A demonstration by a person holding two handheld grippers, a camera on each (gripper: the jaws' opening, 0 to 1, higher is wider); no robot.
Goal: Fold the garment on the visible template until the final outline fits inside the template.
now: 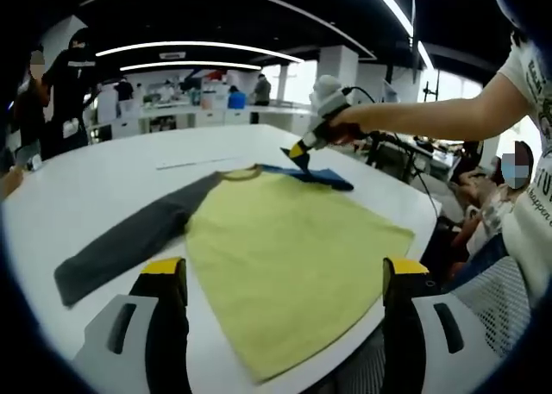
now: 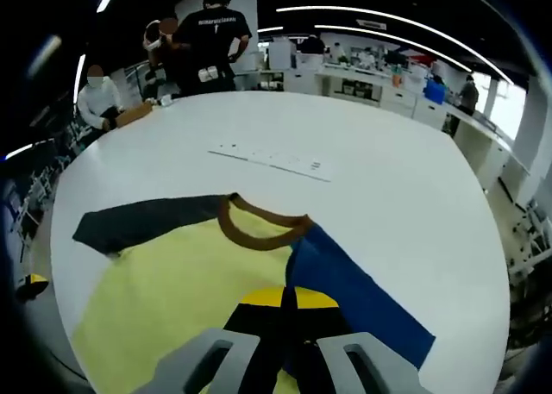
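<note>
Left gripper view: looked from the shirt's (image 1: 289,247) hem across the table (image 1: 103,170), set back.
Right gripper view: sat close above the blue sleeve (image 2: 358,295), facing the collar.
Shared: shirt, table.

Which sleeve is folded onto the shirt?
The blue sleeve: it lies folded over the yellow body, under the right tool. The grey sleeve lies stretched out flat.

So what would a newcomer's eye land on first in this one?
The yellow shirt spread flat on the white table, its grey sleeve stretched out to one side. Next, the blue sleeve, folded onto the yellow body with the right tool shut on it.
</note>
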